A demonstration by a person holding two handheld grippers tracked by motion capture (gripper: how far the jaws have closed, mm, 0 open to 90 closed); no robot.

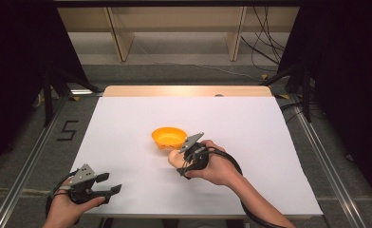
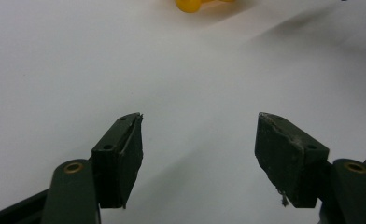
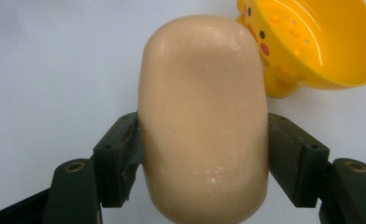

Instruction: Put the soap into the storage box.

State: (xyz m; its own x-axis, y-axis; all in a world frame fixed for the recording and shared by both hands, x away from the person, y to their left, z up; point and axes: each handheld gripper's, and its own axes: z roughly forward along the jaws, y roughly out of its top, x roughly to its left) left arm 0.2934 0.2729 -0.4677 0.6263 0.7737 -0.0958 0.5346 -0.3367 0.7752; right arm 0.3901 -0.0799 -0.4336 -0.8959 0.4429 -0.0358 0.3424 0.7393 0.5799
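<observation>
1. Your table (image 1: 127, 118) is covered by a white sheet; its bare wooden far edge shows beyond it.
2. The yellow bowl (image 1: 169, 137) stands upright near the middle of the sheet. In the right gripper view the bowl (image 3: 321, 42) has small painted dots on its side and raised bumps inside.
3. Your right gripper (image 1: 183, 161) sits just on your side of the bowl, clamped on a soap (image 1: 174, 159). In the right gripper view its jaws press both long sides of the soap (image 3: 203, 121).
4. That soap is a pale, rounded bar, its far end just beside the bowl's rim; whether the two touch is hard to tell.
5. Your left gripper (image 1: 109, 183) is at the near left corner of the sheet, well apart from the bowl. In the left gripper view its jaws stand wide apart over the bare sheet, holding nothing.
</observation>
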